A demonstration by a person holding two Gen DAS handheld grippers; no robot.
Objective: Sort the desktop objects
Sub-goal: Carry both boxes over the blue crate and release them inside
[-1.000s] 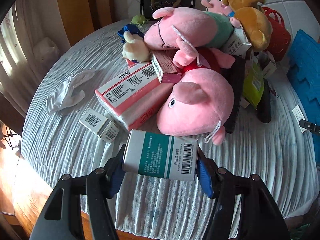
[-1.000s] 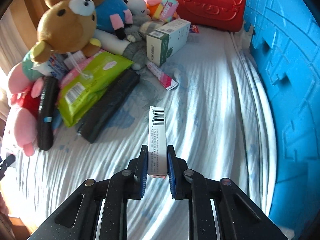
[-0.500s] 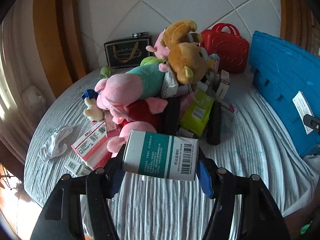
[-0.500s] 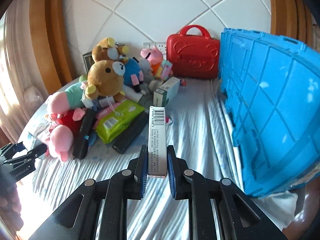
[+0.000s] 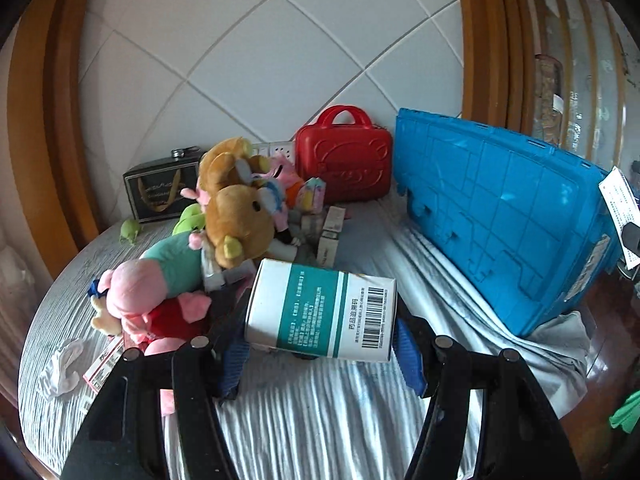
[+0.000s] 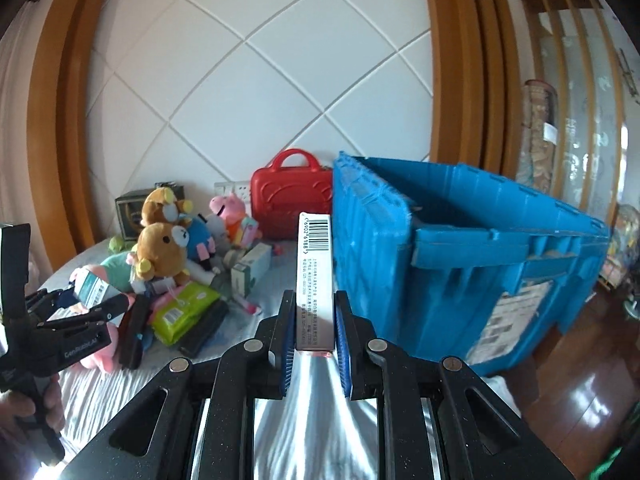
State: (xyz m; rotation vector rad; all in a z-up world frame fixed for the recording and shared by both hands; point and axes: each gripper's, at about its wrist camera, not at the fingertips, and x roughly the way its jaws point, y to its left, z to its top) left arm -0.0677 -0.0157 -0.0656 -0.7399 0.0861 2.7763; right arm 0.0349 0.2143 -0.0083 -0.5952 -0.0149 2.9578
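My left gripper (image 5: 320, 344) is shut on a white and teal medicine box (image 5: 320, 310), held high above the table. It also shows at the left of the right wrist view (image 6: 94, 286). My right gripper (image 6: 314, 340) is shut on a thin white box with a barcode (image 6: 314, 276), held upright beside the blue crate (image 6: 460, 280). The crate's open top shows in the right wrist view. In the left wrist view the crate (image 5: 500, 216) stands at the right. A pile of plush toys (image 5: 224, 232) and small boxes lies on the grey cloth.
A red case (image 5: 344, 164) and a dark gift bag (image 5: 160, 190) stand at the back wall. A green wipes pack (image 6: 184, 312) and dark pouches lie by the toys. A white rag (image 5: 64, 368) lies at the left edge. Wooden floor lies right of the table.
Both grippers have risen and tilted up with their boxes. The views now show the wall and the crate's top rather than the tabletop.
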